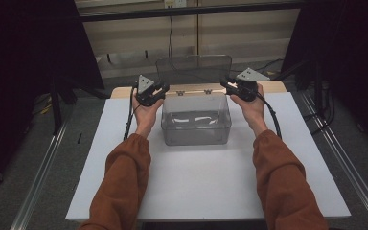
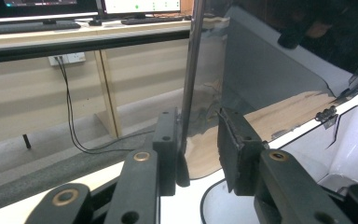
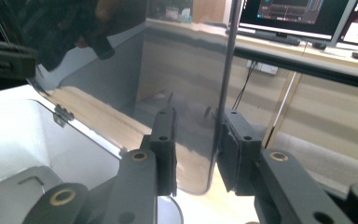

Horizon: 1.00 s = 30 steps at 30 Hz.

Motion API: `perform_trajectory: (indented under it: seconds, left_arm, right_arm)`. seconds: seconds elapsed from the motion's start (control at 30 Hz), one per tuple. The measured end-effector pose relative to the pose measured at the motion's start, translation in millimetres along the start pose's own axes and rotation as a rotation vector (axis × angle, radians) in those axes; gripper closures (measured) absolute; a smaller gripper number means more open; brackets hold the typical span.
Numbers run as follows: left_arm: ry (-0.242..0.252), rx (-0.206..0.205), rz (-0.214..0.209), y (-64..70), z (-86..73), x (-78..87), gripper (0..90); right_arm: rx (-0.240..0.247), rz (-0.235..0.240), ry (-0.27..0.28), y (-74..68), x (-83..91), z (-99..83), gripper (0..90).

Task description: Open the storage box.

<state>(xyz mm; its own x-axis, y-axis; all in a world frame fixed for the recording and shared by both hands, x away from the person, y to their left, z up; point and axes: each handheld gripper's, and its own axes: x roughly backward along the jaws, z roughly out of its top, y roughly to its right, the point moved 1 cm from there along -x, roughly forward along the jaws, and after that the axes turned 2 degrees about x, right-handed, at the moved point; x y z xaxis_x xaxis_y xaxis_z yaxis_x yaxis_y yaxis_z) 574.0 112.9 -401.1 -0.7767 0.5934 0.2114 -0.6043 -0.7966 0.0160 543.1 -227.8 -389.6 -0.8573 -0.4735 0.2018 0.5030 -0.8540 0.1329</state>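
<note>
The lid (image 1: 194, 68) of the clear box (image 1: 196, 120) stands upright at the back of the table (image 1: 196, 187). The left gripper (image 2: 196, 144) and right gripper (image 3: 198, 144) each have open fingers around a lid edge, not yet clamping. The box looks empty, so I judge the opening done or the closing about to start.

White table top (image 1: 196, 187) on a wooden board (image 1: 120, 91) whose edge shows along the far side. A clear plastic box (image 1: 196, 125) stands on the far half, centred, its hinged lid (image 1: 194, 68) raised upright at the rear edge.
</note>
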Motion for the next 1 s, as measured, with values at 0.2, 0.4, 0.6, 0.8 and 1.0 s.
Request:
perform_trajectory:
  seconds: [0.2, 0.4, 0.6, 0.8, 1.0]
  left_arm:
    - [-0.003, 0.017, 0.000, -2.2, 1.3, -2.0, 70.9]
    - [-0.003, 0.057, -0.004, -3.5, 1.0, -3.8, 71.9]
    - [-0.011, 0.058, -0.013, -5.4, 2.2, -5.5, 72.7]
    - [-0.031, 0.057, -0.012, -7.2, 3.1, -6.8, 72.7]
    - [-0.041, 0.046, -0.006, -7.6, 3.8, -9.1, 72.5]
  right_arm:
    - [-0.036, 0.004, -0.017, 2.1, -3.4, -4.9, 66.6]
    - [-0.063, -0.004, -0.036, 7.3, -6.6, -12.4, 66.7]
    - [-0.083, 0.005, -0.032, 4.7, -12.5, -12.4, 67.9]
    - [-0.104, -0.006, -0.030, 5.3, -15.8, -13.4, 73.4]
    - [-0.130, -0.004, -0.031, 6.6, -17.0, -15.1, 74.4]
